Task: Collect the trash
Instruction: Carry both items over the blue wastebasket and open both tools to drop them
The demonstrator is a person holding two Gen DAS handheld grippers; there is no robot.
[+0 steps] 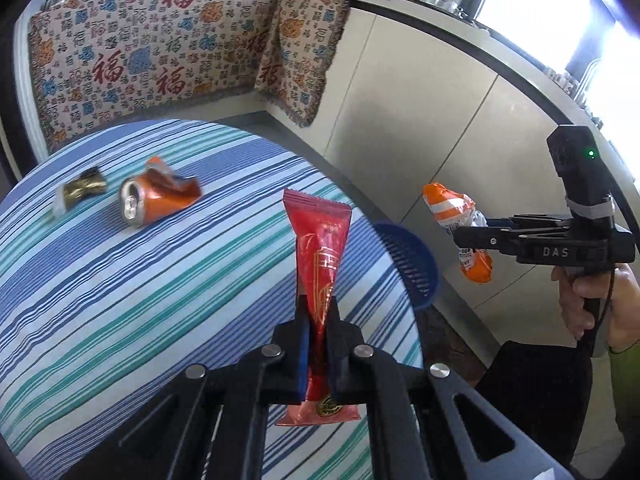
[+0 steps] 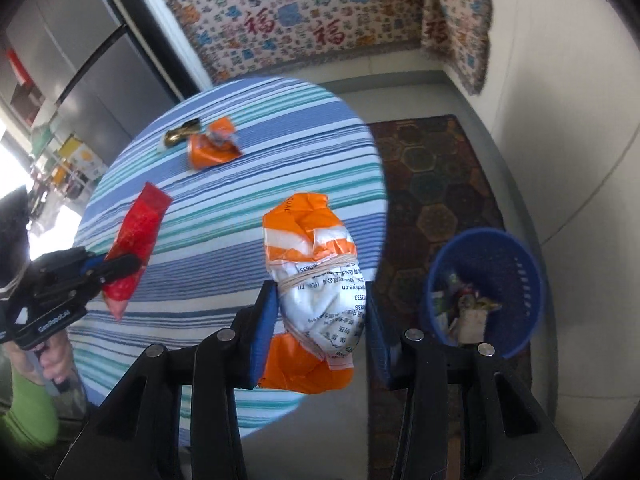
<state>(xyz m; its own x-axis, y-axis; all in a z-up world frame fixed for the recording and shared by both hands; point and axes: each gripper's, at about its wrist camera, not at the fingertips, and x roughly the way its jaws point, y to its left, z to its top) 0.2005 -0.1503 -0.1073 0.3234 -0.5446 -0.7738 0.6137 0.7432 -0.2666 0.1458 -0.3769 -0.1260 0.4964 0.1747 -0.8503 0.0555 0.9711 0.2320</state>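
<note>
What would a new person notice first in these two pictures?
First, each gripper holds trash in the air: the left gripper pinches a red wrapper, the right gripper an orange-and-white packet. Next, a crushed orange can lies on the striped tablecloth, and a blue basket stands on the floor.

red wrapper (image 1: 320,264): long, shiny and red with gold lines. It stands up straight, pinched near its bottom end, up in the air over the striped table (image 1: 120,300).
orange and white packet (image 2: 316,280): crumpled, with a rubber band around its middle and small black writing. It is pinched in the air past the table's edge, near the bin.
crushed can (image 1: 158,196): orange and silver, squashed flat, lying on its side on the table.
gold wrapper (image 1: 80,192): small, dark and gold, twisted, lying just beside the can.
blue bin (image 2: 486,284): round, on the floor beside the table, with trash inside.
</note>
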